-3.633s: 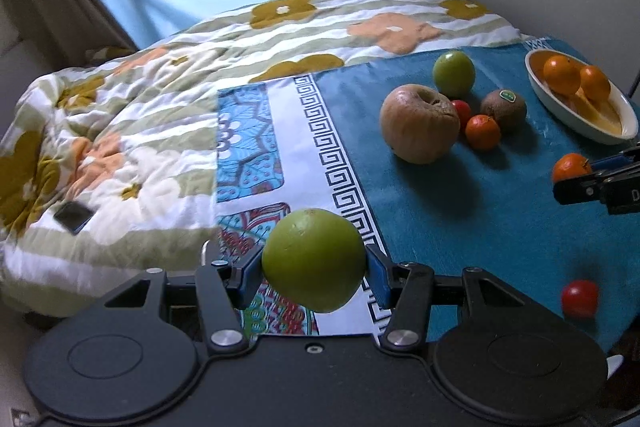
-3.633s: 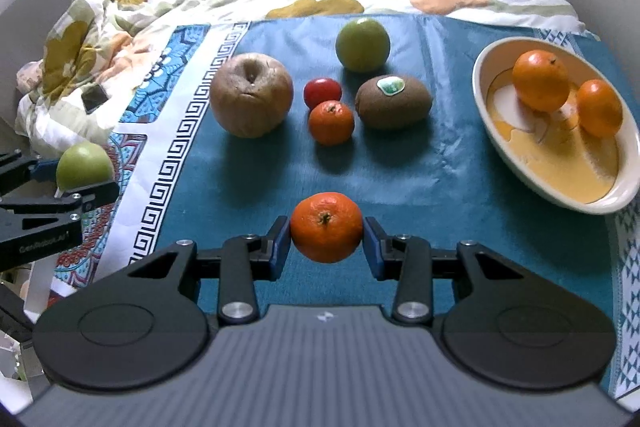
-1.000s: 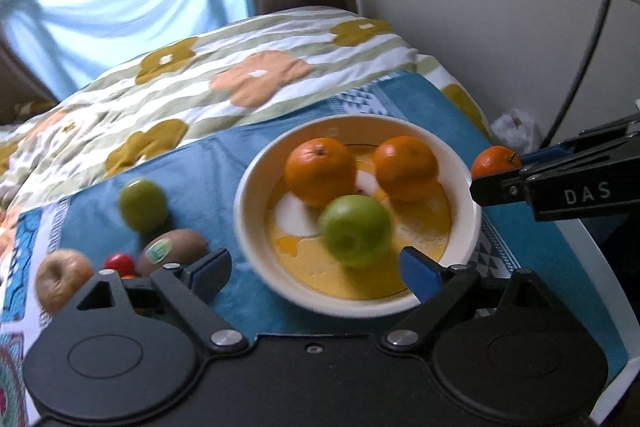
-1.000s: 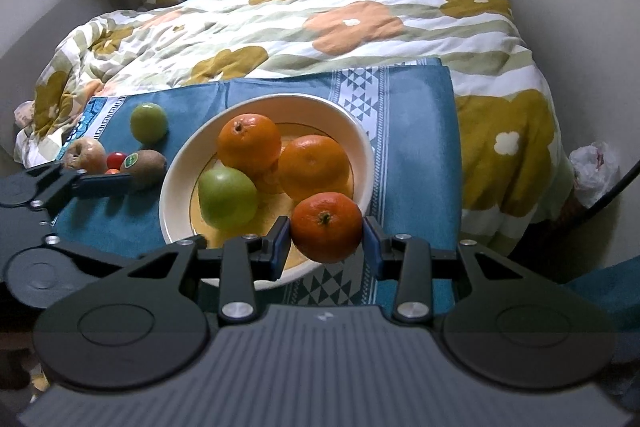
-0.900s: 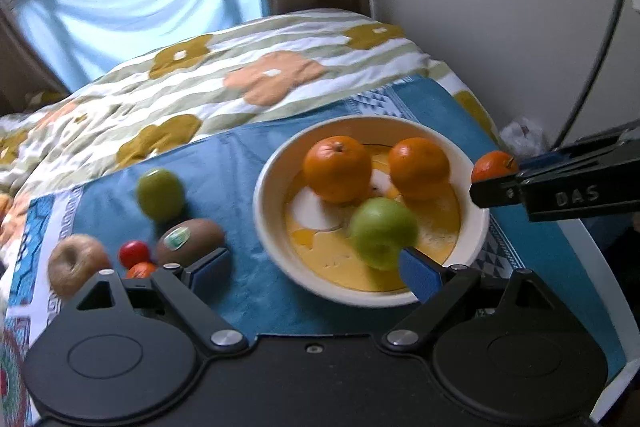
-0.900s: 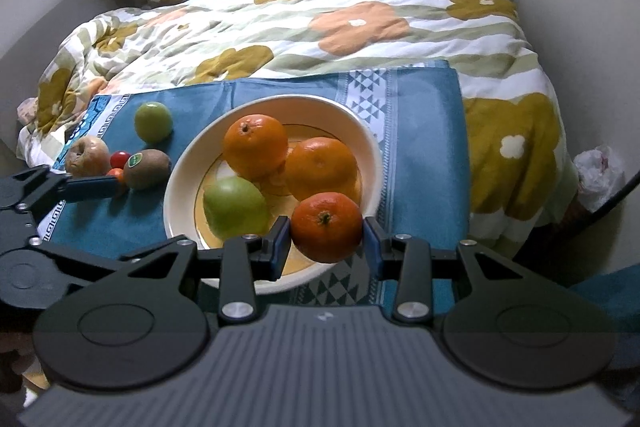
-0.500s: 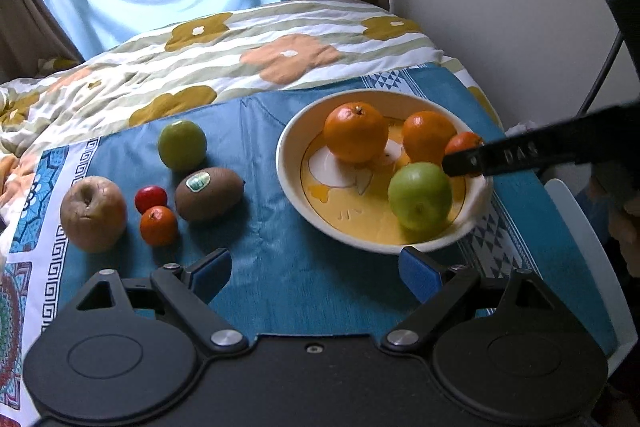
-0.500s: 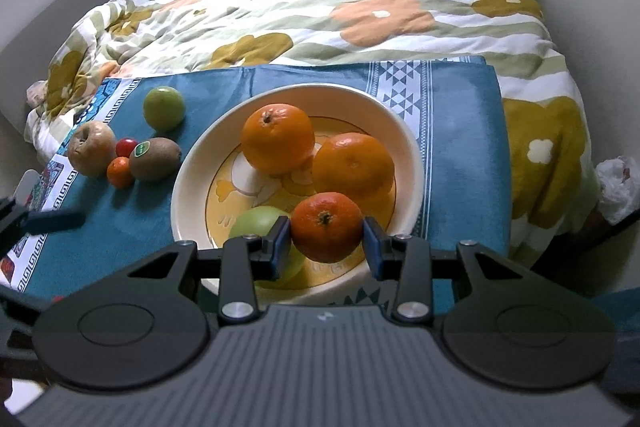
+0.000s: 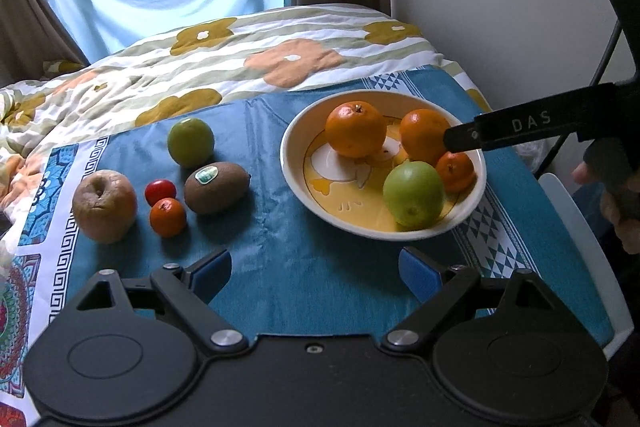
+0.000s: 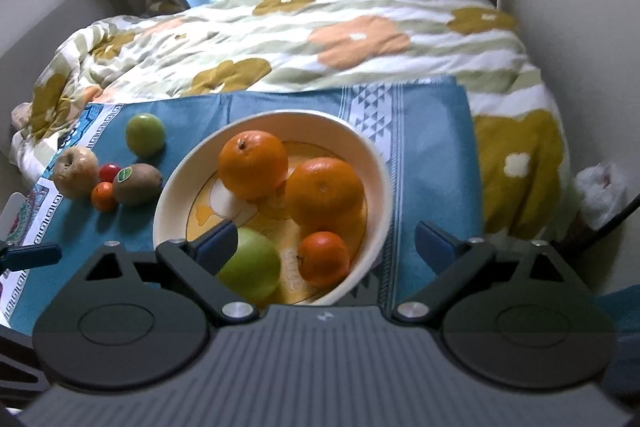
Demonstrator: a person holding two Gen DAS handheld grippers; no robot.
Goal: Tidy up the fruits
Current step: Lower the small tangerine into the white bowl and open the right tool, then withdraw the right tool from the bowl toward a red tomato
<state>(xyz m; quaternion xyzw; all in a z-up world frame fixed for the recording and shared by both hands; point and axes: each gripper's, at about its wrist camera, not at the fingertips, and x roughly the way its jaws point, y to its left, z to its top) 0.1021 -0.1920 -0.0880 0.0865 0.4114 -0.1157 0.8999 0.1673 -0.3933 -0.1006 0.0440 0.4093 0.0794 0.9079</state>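
- Right gripper (image 10: 324, 241) hanging over the near side of the bowl (image 10: 372, 151), jaws just sprung wide apart, pressing on nothing.
- Small tangerine (image 10: 323, 258) lying in the bowl between the spread blue pads, free of both, just beside the green apple (image 10: 250, 265).
- Two larger oranges (image 10: 253, 164) (image 10: 325, 188) sitting behind them in the same bowl, touching each other.
- Left gripper (image 9: 315, 269) hovering above the blue cloth (image 9: 300, 267) on the near side of the bowl, jaws standing wide and gripping nothing.
- Resting outside the bowl on the cloth, well to its left: a second green apple (image 9: 190, 142), a kiwi with a sticker (image 9: 216, 187), a wrinkled brownish apple (image 9: 105, 205), a little red fruit (image 9: 160, 190) and a small orange one (image 9: 168, 217), the last two touching.
- Reaching in from the right of the left wrist view: one black finger of the right gripper marked "DAS", tip above the tangerine, with a person's hand (image 9: 618, 195) behind it.
- Lying beyond the cloth: a flowered quilt (image 9: 248, 67).
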